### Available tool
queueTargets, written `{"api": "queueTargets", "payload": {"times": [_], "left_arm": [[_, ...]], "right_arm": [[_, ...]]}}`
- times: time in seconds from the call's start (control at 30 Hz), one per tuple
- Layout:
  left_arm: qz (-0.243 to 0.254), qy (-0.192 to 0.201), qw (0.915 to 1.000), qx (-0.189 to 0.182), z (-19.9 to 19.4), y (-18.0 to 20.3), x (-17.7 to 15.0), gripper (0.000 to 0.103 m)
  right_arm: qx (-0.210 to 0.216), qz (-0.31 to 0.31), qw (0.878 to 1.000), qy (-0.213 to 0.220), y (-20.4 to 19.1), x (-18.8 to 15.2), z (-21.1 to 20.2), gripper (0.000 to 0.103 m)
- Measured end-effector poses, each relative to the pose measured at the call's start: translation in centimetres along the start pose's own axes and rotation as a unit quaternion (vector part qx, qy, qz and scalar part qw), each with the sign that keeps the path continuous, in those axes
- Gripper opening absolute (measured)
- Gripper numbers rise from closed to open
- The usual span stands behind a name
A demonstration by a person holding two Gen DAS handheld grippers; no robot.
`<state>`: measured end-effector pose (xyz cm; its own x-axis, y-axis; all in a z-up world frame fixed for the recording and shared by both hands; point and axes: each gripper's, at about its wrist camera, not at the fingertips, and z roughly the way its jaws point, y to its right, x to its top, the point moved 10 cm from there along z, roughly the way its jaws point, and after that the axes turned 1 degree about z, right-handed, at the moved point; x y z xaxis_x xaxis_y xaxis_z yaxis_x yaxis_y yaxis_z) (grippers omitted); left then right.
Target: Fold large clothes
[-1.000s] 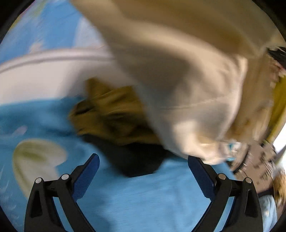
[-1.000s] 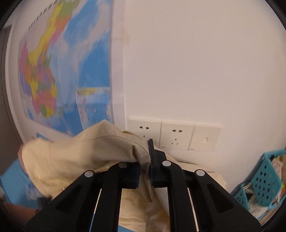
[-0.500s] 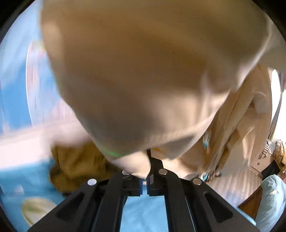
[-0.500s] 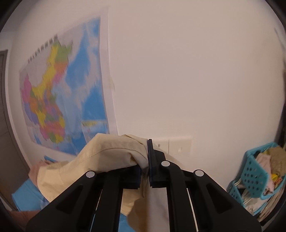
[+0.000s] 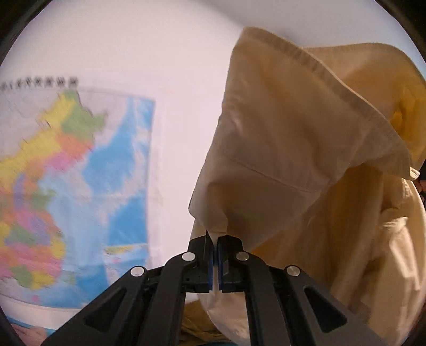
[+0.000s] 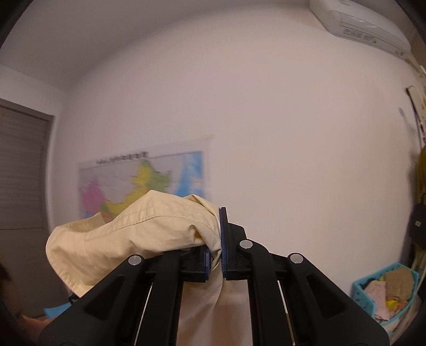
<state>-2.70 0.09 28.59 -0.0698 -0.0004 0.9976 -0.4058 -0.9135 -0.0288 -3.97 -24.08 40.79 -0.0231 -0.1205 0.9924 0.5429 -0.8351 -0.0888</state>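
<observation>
A large cream-yellow garment hangs in the air, filling the right half of the left wrist view. My left gripper is shut on a corner of it, the cloth pinched between the blue pads and rising up and to the right. In the right wrist view the same cream garment drapes over the left finger and hangs down below. My right gripper is shut on a bunched fold of it. Both grippers point level at the wall.
A coloured wall map hangs on the white wall, also visible as the map. A turquoise basket of clothes stands at lower right. An air conditioner sits high on the wall. Brown clothing lies below.
The left gripper closed on the cream garment and rose from over the blue bedsheet to face the wall map. The right gripper, still gripping, lifted too, so the sockets dropped out of view.
</observation>
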Motion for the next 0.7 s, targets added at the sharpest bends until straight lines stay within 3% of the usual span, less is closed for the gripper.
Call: {"api": "queueTargets", "payload": {"times": [0.03, 0.1, 0.13, 0.17, 0.27, 0.33, 0.4, 0.43, 0.47, 0.5, 0.53, 0.6, 0.7], "left_arm": [[-0.003, 0.004, 1.0, -0.003, -1.8, -0.1, -0.1, 0.005], [-0.008, -0.019, 0.9995, -0.023, -3.6, 0.4, -2.4, 0.032], [-0.009, -0.035, 0.9988, -0.032, -4.5, 0.7, -4.0, 0.051], [-0.009, -0.043, 0.998, -0.046, -4.6, 1.2, -5.7, 0.06], [-0.022, -0.085, 0.9918, -0.093, -6.3, 2.2, -11.4, 0.08], [-0.038, -0.119, 0.9845, -0.122, -6.9, 3.1, -15.9, 0.082], [-0.04, -0.139, 0.9817, -0.124, -7.1, 3.3, -19.0, 0.076], [-0.044, -0.141, 0.9812, -0.124, -7.1, 3.1, -20.3, 0.054], [-0.043, -0.148, 0.9806, -0.121, -6.9, 2.9, -21.2, 0.024], [-0.043, -0.155, 0.9806, -0.113, -6.5, 2.3, -21.6, 0.012], [-0.048, -0.153, 0.9815, -0.105, -6.3, 1.3, -21.4, 0.005], [-0.057, -0.113, 0.9897, -0.066, -7.6, -0.8, -18.9, 0.004], [-0.084, -0.066, 0.9936, -0.036, -11.0, -3.5, -14.1, 0.003]], "right_arm": [[0.007, -0.003, 1.0, 0.001, -0.9, -0.1, -0.6, 0.006], [0.023, -0.002, 1.0, -0.006, -2.3, -0.9, -1.0, 0.006], [0.037, 0.005, 0.999, -0.016, -3.0, -1.6, -0.9, 0.006], [0.051, 0.009, 0.998, -0.031, -4.0, -2.8, -0.6, 0.006], [0.077, 0.004, 0.995, -0.068, -6.6, -6.0, 0.9, 0.006], [0.09, 0.005, 0.992, -0.085, -7.9, -7.8, 1.7, 0.006], [0.099, 0.009, 0.99, -0.1, -9.0, -9.4, 2.3, 0.006], [0.105, 0.013, 0.989, -0.103, -9.4, -9.9, 2.4, 0.006], [0.107, 0.014, 0.989, -0.105, -9.9, -10.3, 2.4, 0.006], [0.108, 0.013, 0.988, -0.106, -10.4, -10.2, 2.4, 0.006], [0.108, 0.011, 0.988, -0.106, -10.9, -10.1, 2.2, 0.006], [0.103, 0.013, 0.989, -0.101, -11.4, -9.5, 1.6, 0.006], [0.104, 0.018, 0.991, -0.084, -12.0, -8.3, -0.6, 0.006]]}}
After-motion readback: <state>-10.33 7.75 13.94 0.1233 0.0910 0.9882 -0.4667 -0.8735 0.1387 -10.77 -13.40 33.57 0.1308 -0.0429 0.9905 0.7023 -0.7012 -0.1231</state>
